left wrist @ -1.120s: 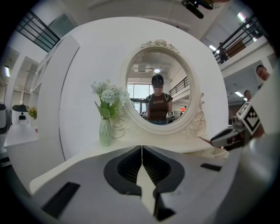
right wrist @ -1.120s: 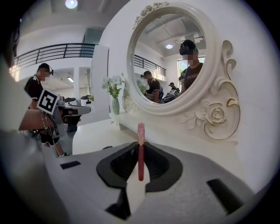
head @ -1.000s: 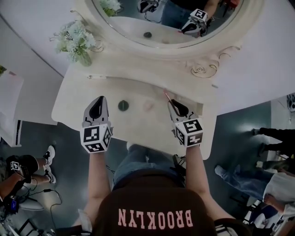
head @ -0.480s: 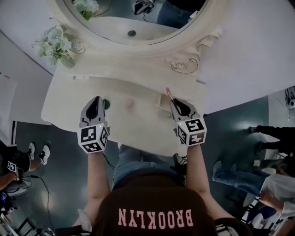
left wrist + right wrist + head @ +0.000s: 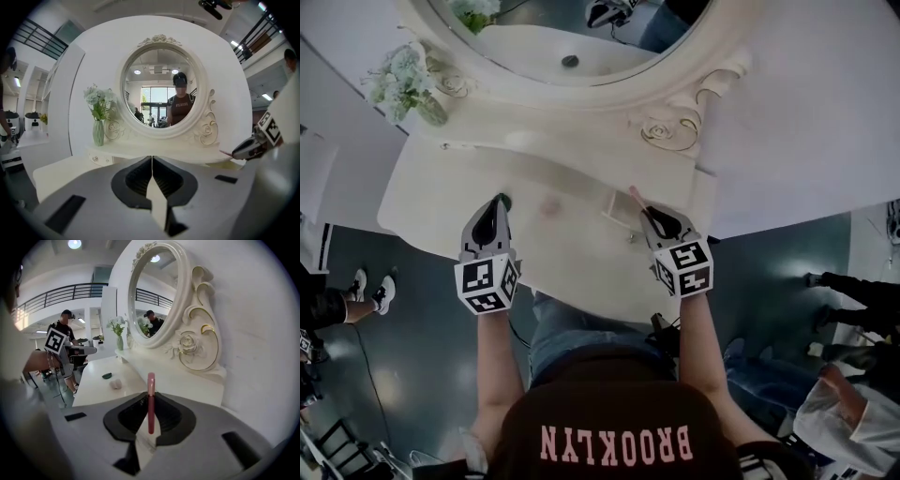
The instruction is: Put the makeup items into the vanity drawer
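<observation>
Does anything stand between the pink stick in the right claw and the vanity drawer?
Nothing visible does. The right claw holds the pink stick with its tip over the open drawer, and no item lies between them.

The bench (image 5: 431,192) is open along its front and left. A dark green round item (image 5: 107,375) and a pale pink round item (image 5: 115,384) lie mid-surface. The rear shelf (image 5: 572,145) and mirror frame (image 5: 675,131) block the back. A flower vase (image 5: 405,84) occupies the rear left corner. The wall (image 5: 806,112) closes the right.

Smooth satin vanity top (image 5: 431,192), glossy mirror (image 5: 544,42)
</observation>
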Tool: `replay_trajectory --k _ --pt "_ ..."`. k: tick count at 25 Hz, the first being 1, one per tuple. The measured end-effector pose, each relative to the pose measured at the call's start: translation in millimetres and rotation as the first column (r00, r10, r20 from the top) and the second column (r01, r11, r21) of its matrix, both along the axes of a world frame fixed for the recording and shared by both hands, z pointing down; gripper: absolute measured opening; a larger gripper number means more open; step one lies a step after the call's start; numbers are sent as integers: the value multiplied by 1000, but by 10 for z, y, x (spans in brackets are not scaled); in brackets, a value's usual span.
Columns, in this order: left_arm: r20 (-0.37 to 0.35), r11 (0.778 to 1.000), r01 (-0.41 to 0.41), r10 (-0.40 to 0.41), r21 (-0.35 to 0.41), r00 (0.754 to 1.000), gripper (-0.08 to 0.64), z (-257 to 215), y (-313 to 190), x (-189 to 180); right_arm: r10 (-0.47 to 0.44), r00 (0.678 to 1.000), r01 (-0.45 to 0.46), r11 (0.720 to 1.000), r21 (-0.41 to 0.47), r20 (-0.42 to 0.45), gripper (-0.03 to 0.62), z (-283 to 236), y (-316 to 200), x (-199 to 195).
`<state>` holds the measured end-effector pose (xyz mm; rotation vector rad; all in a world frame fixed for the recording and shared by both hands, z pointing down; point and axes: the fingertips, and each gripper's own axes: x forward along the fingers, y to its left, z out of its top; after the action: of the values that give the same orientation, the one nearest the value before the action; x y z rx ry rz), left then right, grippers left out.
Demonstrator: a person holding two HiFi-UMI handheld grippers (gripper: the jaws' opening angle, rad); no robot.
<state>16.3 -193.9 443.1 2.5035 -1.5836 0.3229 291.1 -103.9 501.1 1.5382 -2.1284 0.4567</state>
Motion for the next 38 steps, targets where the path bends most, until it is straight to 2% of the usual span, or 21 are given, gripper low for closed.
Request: replay_trajectory --k 7,8,10,13,19,20,21,22,23,29,38 --pt "13 998 43 -42 -34 999 6 176 91 -77 -115 987 106 991 -86 -108 34 287 13 -109" --pt "14 998 44 -44 -36 999 6 184 99 -78 -117 987 107 990 -90 -113 37 303 14 -108" --pt "15 998 45 -44 -35 999 6 185 113 -74 -111 989 102 991 -88 -99 95 304 13 -106" --pt "14 999 41 -41 -28 999 6 158 120 -62 -89 994 85 994 -69 -67 134 251 7 -90" --pt "13 1000 20 -20 -7 1000 6 67 127 -18 -46 998 45 999 -22 -51 144 100 10 -45" --pt "13 1000 17 -17 -3 1000 6 51 129 -18 -30 998 30 1000 -3 -53 142 57 7 -30" --pt "12 1000 14 -14 1 1000 6 34 130 -21 -9 998 11 1000 23 -58 104 2 2 -7" --pt "11 1000 11 -11 5 1000 6 15 132 -27 14 998 -11 999 53 -62 27 -60 -4 17" --pt "10 1000 9 -9 10 1000 6 -3 132 -33 34 998 -29 996 81 -60 3 -122 -8 36" --pt "4 999 -9 9 36 1000 6 -110 121 -75 109 993 -101 978 181 -35 -2 -392 -10 62" --pt "-3 998 -41 41 55 999 6 -213 49 -214 231 973 -226 946 231 5 -2 -567 -4 39"
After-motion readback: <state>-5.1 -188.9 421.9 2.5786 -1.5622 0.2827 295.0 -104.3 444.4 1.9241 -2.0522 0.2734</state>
